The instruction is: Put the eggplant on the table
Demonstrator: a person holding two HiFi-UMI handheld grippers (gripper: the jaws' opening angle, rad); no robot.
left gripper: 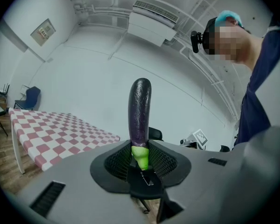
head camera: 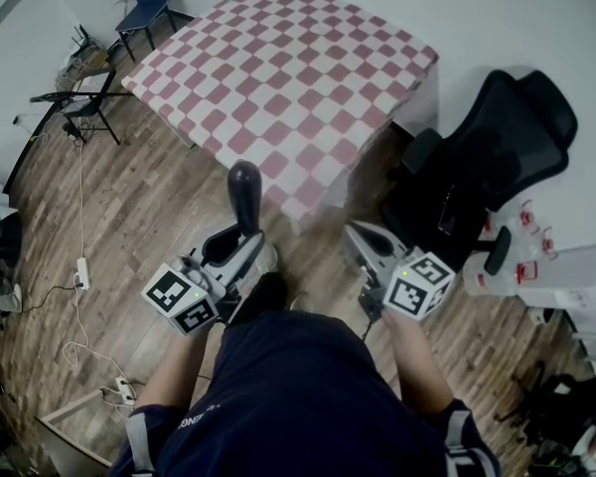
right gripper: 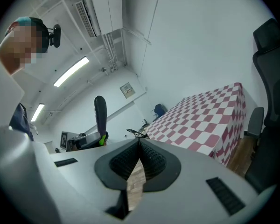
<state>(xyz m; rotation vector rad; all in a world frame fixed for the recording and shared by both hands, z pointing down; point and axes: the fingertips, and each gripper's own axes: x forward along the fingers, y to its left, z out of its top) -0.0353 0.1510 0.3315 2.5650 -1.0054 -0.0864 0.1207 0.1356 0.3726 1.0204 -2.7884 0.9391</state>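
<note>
The eggplant (head camera: 244,195) is clamped by its green stem end in the left gripper (head camera: 245,235). Its body projects forward, short of the checkered table (head camera: 288,78), likely so it can be laid down there. The right gripper (head camera: 362,235) is closed and empty.

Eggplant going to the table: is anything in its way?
No, nothing visible. The left gripper holds the eggplant upright just at the near edge of the table, and the checkered top ahead looks bare.
</note>
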